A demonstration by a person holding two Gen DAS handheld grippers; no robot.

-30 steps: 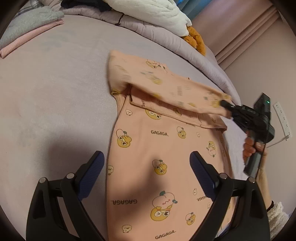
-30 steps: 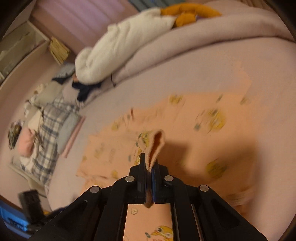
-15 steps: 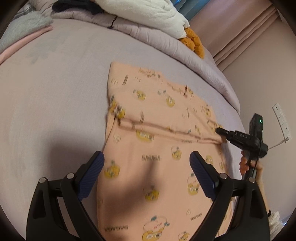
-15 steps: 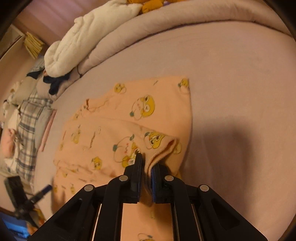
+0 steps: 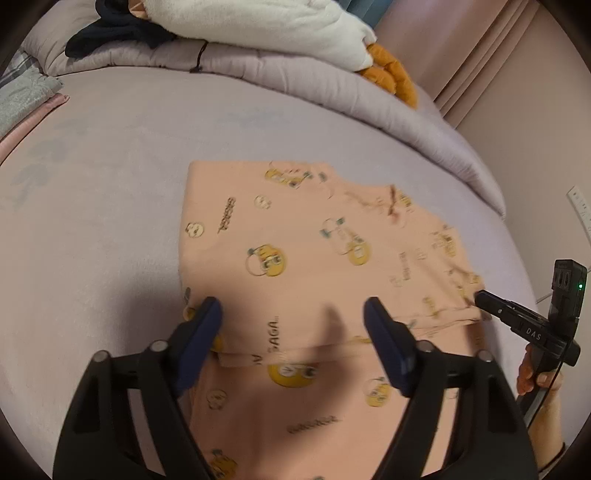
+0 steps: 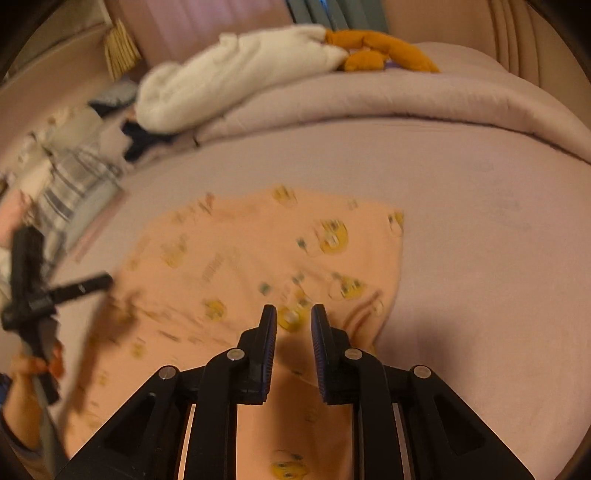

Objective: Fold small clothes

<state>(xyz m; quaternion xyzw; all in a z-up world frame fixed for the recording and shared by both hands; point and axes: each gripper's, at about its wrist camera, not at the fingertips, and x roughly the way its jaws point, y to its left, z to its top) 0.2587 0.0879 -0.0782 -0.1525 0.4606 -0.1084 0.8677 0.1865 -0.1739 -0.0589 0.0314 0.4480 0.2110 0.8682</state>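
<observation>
Garment (image 5: 317,266) lies folded on bed (image 5: 110,177); left gripper (image 5: 293,314) gapes, right gripper (image 6: 293,314) seemingly parted, empty

You are working over a bed (image 5: 110,177) covered in a pale lilac sheet. A rolled duvet (image 5: 295,77) is lying along its far edge, with a white blanket (image 5: 266,26) and an orange plush toy (image 5: 391,74) resting on it. Pink curtains (image 5: 476,62) are hanging past the far right corner, beside a wall socket (image 5: 580,206).
</observation>
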